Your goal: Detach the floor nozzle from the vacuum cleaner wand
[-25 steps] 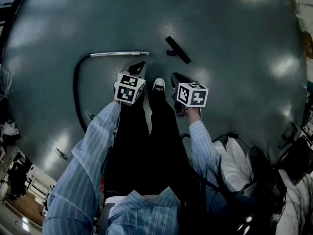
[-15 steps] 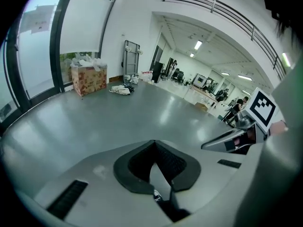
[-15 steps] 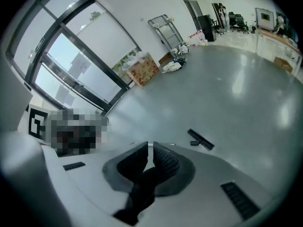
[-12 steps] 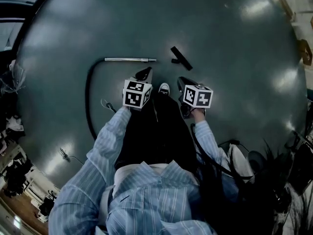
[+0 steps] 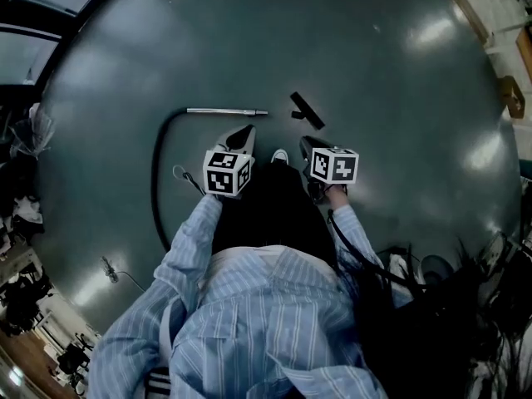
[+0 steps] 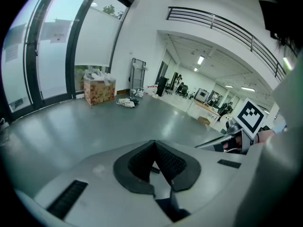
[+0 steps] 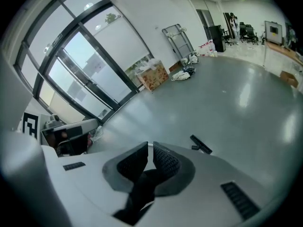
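Observation:
The black floor nozzle [image 5: 307, 110] lies alone on the grey floor, apart from the silver wand [image 5: 226, 111], whose black hose [image 5: 158, 181] curves back to the left. In the right gripper view the nozzle [image 7: 201, 144] shows small, beyond the jaws. My left gripper [image 5: 246, 133] is shut and empty, held well above the floor near the wand's tip. Level with it on the other side, my right gripper [image 5: 304, 144] is shut too, with nothing between its fingers. Both are raised in front of the person's body.
The person's shoe [image 5: 279, 155] and dark trousers stand between the grippers. A cardboard box [image 6: 99, 90] and a heap of cloth [image 6: 126, 102] sit by the far windows. Clutter and cables lie at the floor's lower left edge [image 5: 25, 298] and right [image 5: 507, 256].
Both grippers have risen, shut and empty, as the person straightened up. The wand and nozzle look smaller and farther, lying where they were.

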The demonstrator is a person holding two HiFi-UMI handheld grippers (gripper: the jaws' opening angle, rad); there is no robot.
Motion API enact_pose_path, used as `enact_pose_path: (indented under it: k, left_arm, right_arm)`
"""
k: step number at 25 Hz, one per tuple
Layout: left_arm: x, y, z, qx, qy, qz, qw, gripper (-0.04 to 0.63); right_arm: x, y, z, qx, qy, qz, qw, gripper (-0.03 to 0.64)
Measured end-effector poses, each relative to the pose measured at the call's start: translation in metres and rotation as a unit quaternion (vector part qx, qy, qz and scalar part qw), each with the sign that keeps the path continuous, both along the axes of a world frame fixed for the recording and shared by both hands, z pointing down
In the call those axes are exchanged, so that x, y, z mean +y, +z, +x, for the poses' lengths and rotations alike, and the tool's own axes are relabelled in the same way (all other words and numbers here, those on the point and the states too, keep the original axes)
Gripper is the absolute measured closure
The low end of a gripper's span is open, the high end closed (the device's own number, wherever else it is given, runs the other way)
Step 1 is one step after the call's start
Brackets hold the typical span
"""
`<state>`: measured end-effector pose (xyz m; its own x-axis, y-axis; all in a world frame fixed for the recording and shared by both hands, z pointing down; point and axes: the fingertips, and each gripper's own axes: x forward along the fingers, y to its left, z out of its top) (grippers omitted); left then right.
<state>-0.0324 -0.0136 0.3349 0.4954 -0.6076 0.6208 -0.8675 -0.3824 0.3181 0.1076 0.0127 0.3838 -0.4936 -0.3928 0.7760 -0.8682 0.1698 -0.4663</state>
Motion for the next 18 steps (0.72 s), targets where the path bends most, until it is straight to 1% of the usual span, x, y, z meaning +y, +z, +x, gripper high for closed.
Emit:
enact_pose_path:
  k: [4,10,13,16,18]
  left_arm:
    - [0.023,-0.022,-0.009,0.0,-0.012,0.016,0.9998,0.589]
    - [0.06,-0.034,-0.034,0.007,-0.019,0.019,0.9996,0.589]
    - [0.072,-0.039,-0.045,0.011,-0.016,0.035,0.9992,0.589]
    - [0.093,-0.044,-0.065,0.011,-0.011,0.048,0.9987,0.589]
    - [0.115,-0.043,-0.082,0.006,-0.009,0.048,0.9988,0.589]
  right_arm:
    - [0.025,-0.009,-0.01,-0.012,-0.013,0.001,1.0,0.577]
    - [0.041,-0.026,-0.044,-0.004,-0.048,0.017,0.999,0.577]
    - [0.045,-0.03,-0.062,-0.001,-0.057,0.03,0.998,0.577]
    - [0.06,-0.035,-0.088,0.004,-0.063,0.045,0.997,0.577]
    - [0.08,-0.04,-0.106,0.007,-0.064,0.05,0.997,0.577]
